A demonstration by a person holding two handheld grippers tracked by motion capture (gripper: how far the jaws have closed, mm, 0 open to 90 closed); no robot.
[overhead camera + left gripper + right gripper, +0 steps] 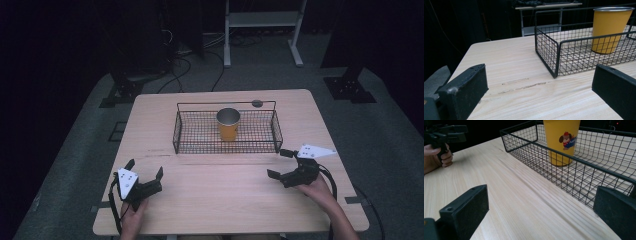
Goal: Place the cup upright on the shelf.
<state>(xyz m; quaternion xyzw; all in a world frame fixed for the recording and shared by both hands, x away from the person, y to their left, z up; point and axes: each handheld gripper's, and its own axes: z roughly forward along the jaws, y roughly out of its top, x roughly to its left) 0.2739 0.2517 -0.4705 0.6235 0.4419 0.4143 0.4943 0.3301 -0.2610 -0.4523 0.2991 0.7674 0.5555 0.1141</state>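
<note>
A black wire basket (pixel 200 145) stands at the middle back of the wooden table (pixel 225 200). Upright inside it is a yellow cup (pixel 228 125) with a metal rim. My left gripper (pixel 145 167) is open near the front left, jaws wide apart and empty, a hand's length short of the basket. My right gripper (pixel 278 163) is open at the front right, just off the basket's near right corner. In the left gripper view the open gripper (pixel 539 75) faces the basket's corner (pixel 556 60) and the cup (pixel 610 30). The right gripper (pixel 540 200) faces the cup (pixel 561 142), which bears a cartoon dog.
A small dark disc (pixel 257 103) lies on the table behind the basket. The other gripper (pixel 449 132) and its hand (pixel 436 155) appear far off in the right gripper view. A white shelf frame (pixel 262 30) and cables stand on the grey floor beyond.
</note>
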